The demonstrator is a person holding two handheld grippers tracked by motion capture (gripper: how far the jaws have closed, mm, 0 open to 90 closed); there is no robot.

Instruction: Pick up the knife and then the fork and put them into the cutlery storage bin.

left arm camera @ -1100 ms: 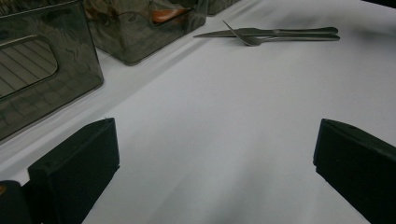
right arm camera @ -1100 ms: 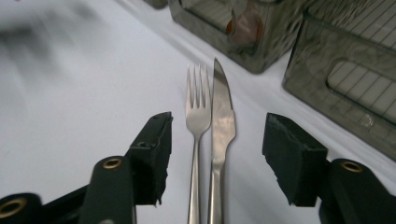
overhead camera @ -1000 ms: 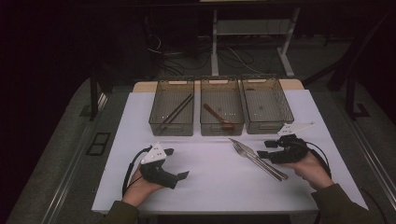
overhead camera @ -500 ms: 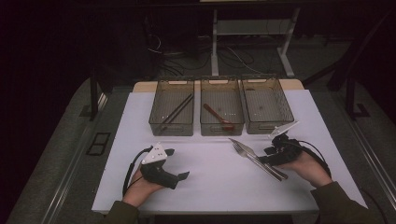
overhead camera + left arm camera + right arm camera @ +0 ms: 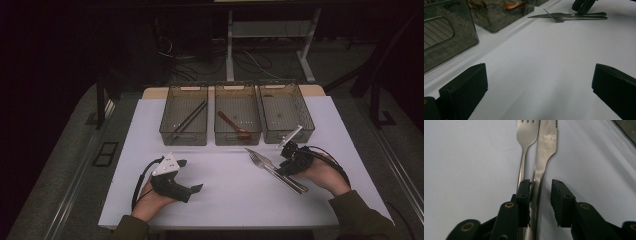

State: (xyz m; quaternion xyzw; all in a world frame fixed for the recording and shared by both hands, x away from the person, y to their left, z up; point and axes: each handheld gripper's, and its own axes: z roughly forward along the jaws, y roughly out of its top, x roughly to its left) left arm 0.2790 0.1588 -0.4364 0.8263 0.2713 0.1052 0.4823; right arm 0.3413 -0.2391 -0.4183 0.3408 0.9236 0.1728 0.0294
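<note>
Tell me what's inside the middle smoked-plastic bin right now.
The middle smoked-plastic bin holds one reddish-brown spoon lying diagonally on its floor. Nothing else shows through the open top. The tinted front wall hides the floor strip just behind it.

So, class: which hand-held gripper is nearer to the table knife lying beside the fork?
Right. The right hand-held gripper straddles the knife handle, its jaws just closing. The left hand-held gripper rests far across the white table.
</note>
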